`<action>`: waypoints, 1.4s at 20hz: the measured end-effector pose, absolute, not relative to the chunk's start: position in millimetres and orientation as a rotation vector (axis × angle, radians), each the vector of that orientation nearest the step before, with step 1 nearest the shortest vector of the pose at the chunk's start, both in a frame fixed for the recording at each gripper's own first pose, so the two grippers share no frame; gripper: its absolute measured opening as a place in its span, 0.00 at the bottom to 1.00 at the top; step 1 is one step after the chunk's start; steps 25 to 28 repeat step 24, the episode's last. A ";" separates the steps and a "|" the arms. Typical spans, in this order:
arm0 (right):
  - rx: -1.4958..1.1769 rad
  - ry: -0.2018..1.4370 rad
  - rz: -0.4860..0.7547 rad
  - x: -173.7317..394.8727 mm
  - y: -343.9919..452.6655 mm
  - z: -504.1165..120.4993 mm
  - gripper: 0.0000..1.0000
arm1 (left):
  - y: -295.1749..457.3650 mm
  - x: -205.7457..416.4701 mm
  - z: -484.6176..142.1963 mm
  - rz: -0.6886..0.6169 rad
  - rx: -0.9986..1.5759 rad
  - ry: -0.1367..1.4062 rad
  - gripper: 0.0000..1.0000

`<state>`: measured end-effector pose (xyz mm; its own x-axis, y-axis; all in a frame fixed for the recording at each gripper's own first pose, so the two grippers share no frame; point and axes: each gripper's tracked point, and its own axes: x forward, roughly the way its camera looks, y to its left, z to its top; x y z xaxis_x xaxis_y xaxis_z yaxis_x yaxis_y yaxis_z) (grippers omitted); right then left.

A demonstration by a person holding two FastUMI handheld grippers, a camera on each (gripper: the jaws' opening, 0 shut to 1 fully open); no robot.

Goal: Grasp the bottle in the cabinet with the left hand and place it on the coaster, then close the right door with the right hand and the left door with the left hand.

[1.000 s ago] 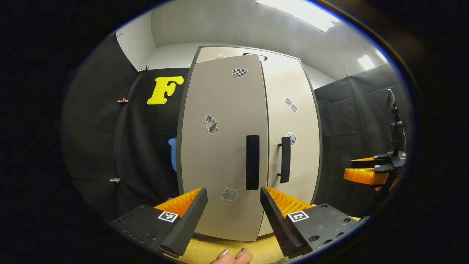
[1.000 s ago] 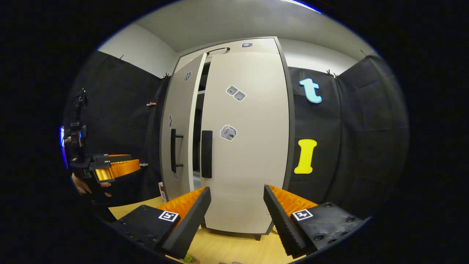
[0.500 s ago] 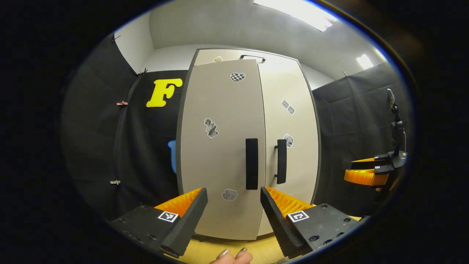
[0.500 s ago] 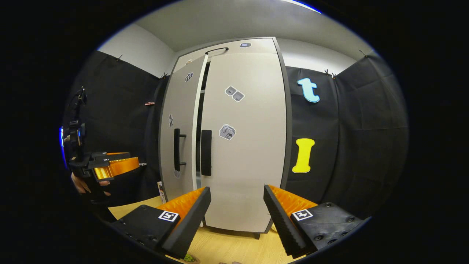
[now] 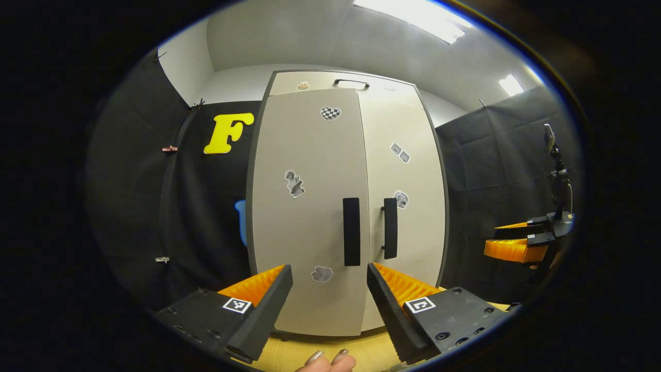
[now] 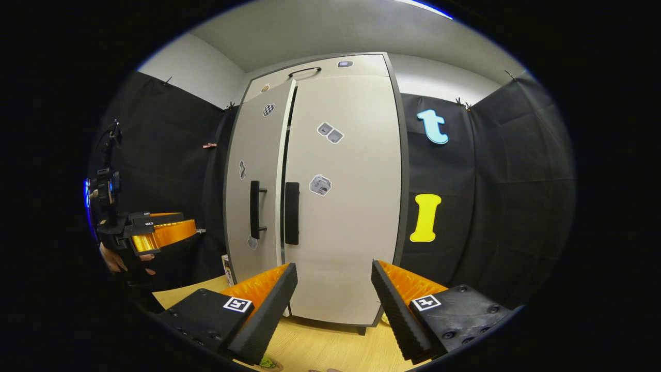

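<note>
A tall pale cabinet stands on the wooden table (image 6: 315, 346). In the right gripper view its right door (image 6: 346, 222) lies shut, while the left door (image 6: 241, 201) stands a sliver ajar, leaving a thin dark gap beside its black handle (image 6: 254, 209). From the left gripper view the left door (image 5: 304, 217) and right door (image 5: 413, 227) look almost flush, their handles side by side. My left gripper (image 5: 329, 305) is open, holds nothing, and hangs a short way in front of the left door. Facing the right door, my right gripper (image 6: 334, 305) is open too. The cabinet's inside is hidden.
Black cloth walls close in on both sides of the cabinet. A small box (image 6: 226, 263) stands by the cabinet's left foot. A hand's fingertips (image 5: 325, 358) show at the lower edge. Each gripper appears in the other's view: right gripper (image 5: 516, 248), left gripper (image 6: 160, 235).
The left door has swung inward, so the dark gap between the doors has narrowed to a sliver. Both grippers have stayed open and nearly still.
</note>
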<state>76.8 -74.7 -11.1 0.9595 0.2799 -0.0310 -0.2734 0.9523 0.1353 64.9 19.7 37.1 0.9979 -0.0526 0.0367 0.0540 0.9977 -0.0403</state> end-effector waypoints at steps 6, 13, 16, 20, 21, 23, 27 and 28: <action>0.125 0.070 0.272 77.6 -74.2 -14.5 0.96 | 16.1 66.6 36.8 -0.056 -0.046 -0.027 0.92; 0.121 0.087 0.283 77.5 -69.5 -16.9 0.96 | 13.5 64.1 34.9 -0.047 -0.043 -0.016 0.93; 0.128 0.077 0.283 75.7 -69.6 -14.2 0.96 | 13.7 63.8 35.0 -0.053 -0.046 -0.018 0.93; 0.129 0.075 0.280 74.8 -70.2 -14.3 0.96 | 14.9 63.3 35.1 -0.050 -0.047 -0.024 0.93; 0.129 0.076 0.280 75.1 -70.3 -14.3 0.96 | 15.1 63.4 34.9 -0.048 -0.044 -0.024 0.93; 0.127 0.080 0.280 74.9 -69.7 -14.9 0.96 | 15.5 63.5 34.8 -0.045 -0.041 -0.023 0.93; 0.127 0.080 0.281 75.5 -69.3 -14.6 0.96 | 15.5 63.2 34.6 -0.045 -0.041 -0.022 0.93; 0.127 0.080 0.281 75.5 -69.3 -14.6 0.96 | 15.5 63.2 34.6 -0.045 -0.041 -0.022 0.93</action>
